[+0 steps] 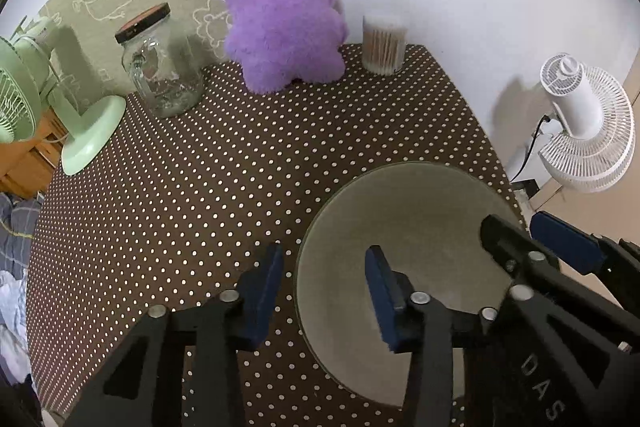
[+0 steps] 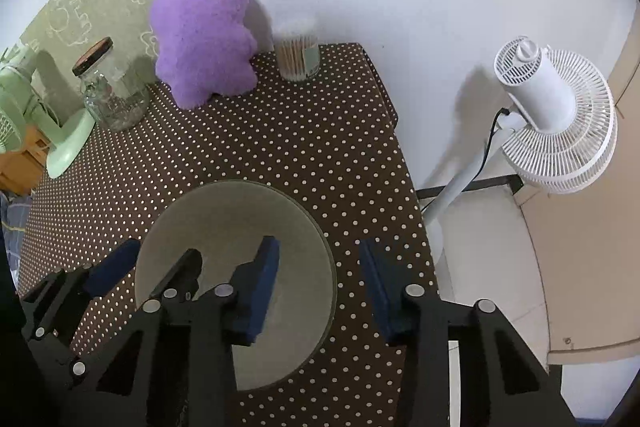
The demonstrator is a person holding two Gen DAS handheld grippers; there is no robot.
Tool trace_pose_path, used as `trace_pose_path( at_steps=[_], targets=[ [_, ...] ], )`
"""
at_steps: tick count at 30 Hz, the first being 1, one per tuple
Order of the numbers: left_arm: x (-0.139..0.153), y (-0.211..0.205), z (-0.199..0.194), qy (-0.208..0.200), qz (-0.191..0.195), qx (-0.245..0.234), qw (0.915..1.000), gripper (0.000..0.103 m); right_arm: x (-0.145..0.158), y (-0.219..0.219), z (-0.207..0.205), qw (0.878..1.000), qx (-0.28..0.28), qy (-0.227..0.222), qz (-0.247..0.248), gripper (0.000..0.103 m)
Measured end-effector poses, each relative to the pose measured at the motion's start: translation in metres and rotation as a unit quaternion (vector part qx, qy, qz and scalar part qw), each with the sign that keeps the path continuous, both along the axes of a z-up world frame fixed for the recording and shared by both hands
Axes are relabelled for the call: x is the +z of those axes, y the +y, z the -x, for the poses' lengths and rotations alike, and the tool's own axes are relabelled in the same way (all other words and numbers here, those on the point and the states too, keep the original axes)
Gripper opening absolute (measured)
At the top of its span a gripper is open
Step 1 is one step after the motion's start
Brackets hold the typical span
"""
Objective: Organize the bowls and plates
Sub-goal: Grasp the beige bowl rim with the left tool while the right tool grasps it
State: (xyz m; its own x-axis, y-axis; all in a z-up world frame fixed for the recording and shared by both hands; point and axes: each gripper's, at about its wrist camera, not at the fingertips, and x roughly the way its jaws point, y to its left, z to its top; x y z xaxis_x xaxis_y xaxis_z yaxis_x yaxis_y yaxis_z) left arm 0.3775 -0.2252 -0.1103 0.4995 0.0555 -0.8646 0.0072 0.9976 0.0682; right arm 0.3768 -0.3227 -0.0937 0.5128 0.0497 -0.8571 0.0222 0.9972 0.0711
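We see a round, pale dish (image 1: 404, 227) lying on the desk (image 1: 200, 187), which wears a brown cloth with white dots; the dish sits near the desk's right edge, close to us. Whether it is a flat plate or a shallow bowl we cannot tell.

Our left gripper (image 1: 326, 291) straddles the dish's left rim, one blue pad outside over the cloth, the other over the dish. Our right gripper (image 2: 320, 291) straddles the right rim the same way. Both sets of jaws stand partly apart with a clear gap on each side of the rim, so neither presses on the dish.

Along the back of the desk stand a glass jar (image 1: 160, 67) with a dark lid, a purple plush toy (image 1: 280, 15) and a tub of cotton swabs (image 1: 383, 45). A green fan (image 1: 48, 95) stands at the left corner. A white fan (image 2: 552, 115) stands on the floor, right of the desk.
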Motion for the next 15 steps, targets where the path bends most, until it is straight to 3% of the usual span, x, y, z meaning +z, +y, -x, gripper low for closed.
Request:
trace_pose_path(
  at_steps=[2, 4, 6, 15],
  targets=[
    [-0.0035, 0.0029, -0.0002, 0.006, 0.0, 0.001, 1.0, 0.032, -0.0025, 0.0015, -0.0018, 1.0, 0.002, 0.006, -0.001, 0.028],
    [-0.0064, 0.0044, -0.0005, 0.011, 0.003, 0.002, 0.9999, 0.028, -0.0053, 0.0022, -0.0041, 1.0, 0.003, 0.011, -0.002, 0.024],
    [-0.0069, 0.0055, -0.0015, 0.013, 0.006, 0.0, 0.9999, 0.023, -0.006, 0.0025, -0.005, 1.0, -0.001, 0.011, 0.001, 0.022],
    [-0.0082, 0.0058, -0.0026, 0.015, 0.001, -0.002, 0.9999, 0.023, -0.0062, 0.003, -0.005, 1.0, -0.009, 0.015, 0.01, 0.019]
  ],
)
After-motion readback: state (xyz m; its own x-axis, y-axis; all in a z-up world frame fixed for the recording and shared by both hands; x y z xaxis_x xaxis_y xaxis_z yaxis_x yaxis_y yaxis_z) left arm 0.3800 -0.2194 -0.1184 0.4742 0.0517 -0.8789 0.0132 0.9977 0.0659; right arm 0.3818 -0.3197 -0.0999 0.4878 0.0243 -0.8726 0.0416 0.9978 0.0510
